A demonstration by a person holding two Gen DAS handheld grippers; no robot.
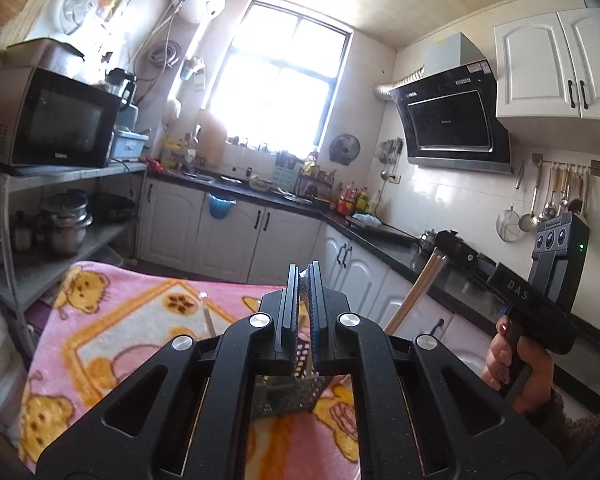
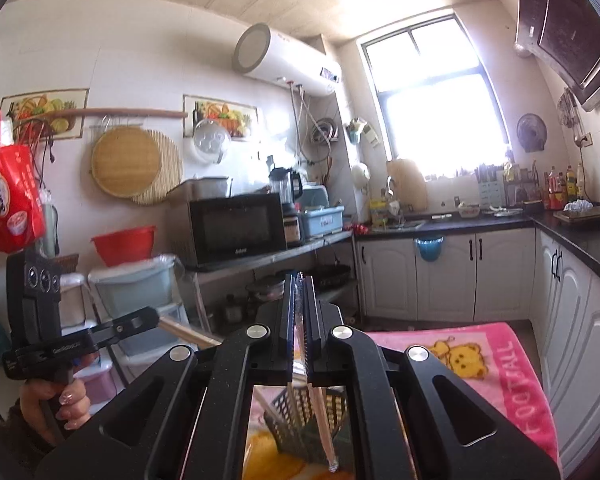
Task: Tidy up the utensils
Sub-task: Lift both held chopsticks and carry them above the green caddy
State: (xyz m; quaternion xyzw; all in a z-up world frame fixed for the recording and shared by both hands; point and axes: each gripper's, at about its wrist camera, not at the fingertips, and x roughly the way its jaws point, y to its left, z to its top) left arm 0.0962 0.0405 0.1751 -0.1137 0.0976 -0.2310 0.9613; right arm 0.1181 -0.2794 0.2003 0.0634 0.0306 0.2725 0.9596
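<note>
A grey perforated utensil basket (image 1: 288, 400) (image 2: 296, 420) stands on the pink cartoon blanket (image 1: 140, 312), below both grippers. My right gripper (image 2: 300, 280) (image 1: 444, 240) is shut on pale chopsticks (image 2: 320, 408) (image 1: 416, 292) that slant down toward the basket. My left gripper (image 1: 303, 276) (image 2: 154, 316) is shut too. In the right wrist view, wooden chopsticks (image 2: 188, 332) run from its tip down toward the basket. In its own view the pads hide what it holds. A thin clear rod (image 1: 207, 316) shows left of it.
A shelf rack with a microwave (image 1: 56, 120) and pots stands to the left. A black counter (image 1: 380, 236) over white cabinets runs along the back and right, close to the blanket's edge. A person's hand (image 1: 516, 368) grips the right tool's handle.
</note>
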